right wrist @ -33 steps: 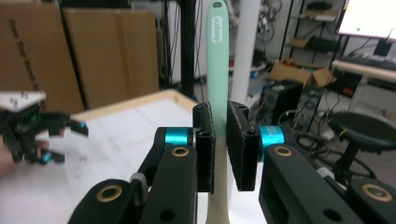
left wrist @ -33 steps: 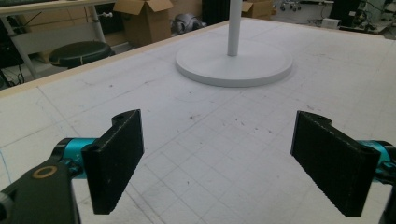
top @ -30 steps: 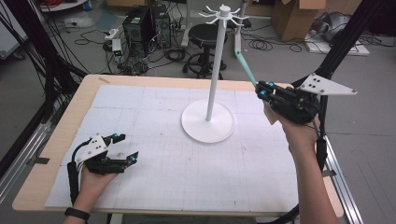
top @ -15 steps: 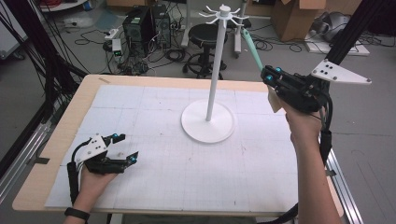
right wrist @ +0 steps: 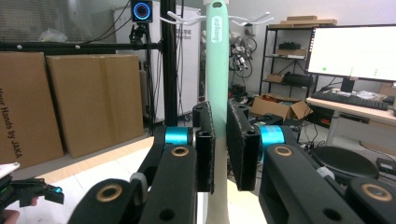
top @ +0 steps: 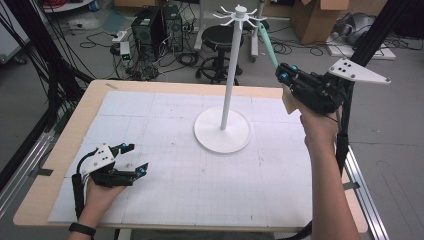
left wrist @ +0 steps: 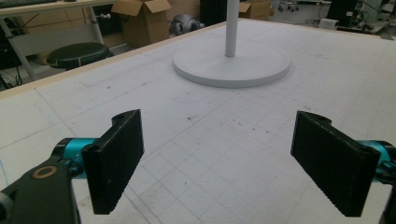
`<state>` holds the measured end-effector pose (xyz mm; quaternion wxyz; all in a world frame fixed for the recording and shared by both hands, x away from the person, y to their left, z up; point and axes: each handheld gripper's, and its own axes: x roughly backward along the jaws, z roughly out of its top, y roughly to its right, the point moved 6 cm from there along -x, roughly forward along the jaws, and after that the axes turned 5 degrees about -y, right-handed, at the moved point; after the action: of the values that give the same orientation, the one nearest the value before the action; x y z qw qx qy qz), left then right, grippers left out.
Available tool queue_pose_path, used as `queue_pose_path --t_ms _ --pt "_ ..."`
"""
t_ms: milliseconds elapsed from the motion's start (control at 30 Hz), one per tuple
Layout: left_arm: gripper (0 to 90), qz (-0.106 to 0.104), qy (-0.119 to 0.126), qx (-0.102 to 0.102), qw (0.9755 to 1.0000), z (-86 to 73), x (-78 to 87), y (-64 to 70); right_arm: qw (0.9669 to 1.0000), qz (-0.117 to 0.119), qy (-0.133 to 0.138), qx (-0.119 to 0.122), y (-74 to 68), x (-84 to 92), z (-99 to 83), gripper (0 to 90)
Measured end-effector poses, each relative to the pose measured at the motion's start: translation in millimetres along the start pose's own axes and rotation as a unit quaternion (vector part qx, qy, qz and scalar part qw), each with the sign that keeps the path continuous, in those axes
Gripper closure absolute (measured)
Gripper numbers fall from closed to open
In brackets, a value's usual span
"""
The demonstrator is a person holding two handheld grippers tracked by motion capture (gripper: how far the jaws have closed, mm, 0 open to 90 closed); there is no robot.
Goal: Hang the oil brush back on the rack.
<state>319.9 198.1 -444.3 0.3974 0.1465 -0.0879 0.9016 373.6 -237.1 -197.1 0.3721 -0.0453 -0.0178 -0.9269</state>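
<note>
A white hook stand (top: pixel 230 75) rises from a round base (top: pixel 222 131) at the middle of the table, with hooks (top: pixel 240 10) at its top. My right gripper (top: pixel 285 75) is raised to the right of the pole and is shut on a mint-green utensil handle (top: pixel 267 47). The handle slants up, and its tip is close to the hooks. In the right gripper view the handle (right wrist: pixel 217 60) stands upright between the pressed pads, with the hooks (right wrist: pixel 180 18) behind its top. My left gripper (top: pixel 132 157) rests open on the mat at the front left, its jaws (left wrist: pixel 219 158) wide with nothing between them.
A white gridded mat (top: pixel 175 200) covers the wooden table (top: pixel 45 190). A tan part (top: pixel 289 102) of the utensil shows below the right gripper. A black stool (top: pixel 220 35), computers and cables stand on the floor behind the table. Black frame posts rise at both sides.
My right gripper has risen with the utensil, and the handle tip has moved up nearer the hooks. The left gripper has stayed in place.
</note>
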Motion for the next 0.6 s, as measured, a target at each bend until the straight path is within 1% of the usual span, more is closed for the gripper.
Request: queue_pose_path --t_ms 167,300,600 --pt "17.7 -0.002 0.0 0.0 1.0 -0.1 -0.5 0.6 1.0 -0.003 -0.003 -0.004 1.0 -1.7 -0.9 82.4" --pt "17.7 -0.002 -0.001 -0.001 1.0 -0.2 -0.5 0.4 1.0 -0.003 -0.005 -0.002 1.5 -4.5 -2.0 82.4" --pt "17.7 -0.002 -0.001 -0.001 1.0 -0.4 -0.5 0.7 0.9999 -0.004 -0.012 -0.003 1.0 -15.1 -3.9 82.4"
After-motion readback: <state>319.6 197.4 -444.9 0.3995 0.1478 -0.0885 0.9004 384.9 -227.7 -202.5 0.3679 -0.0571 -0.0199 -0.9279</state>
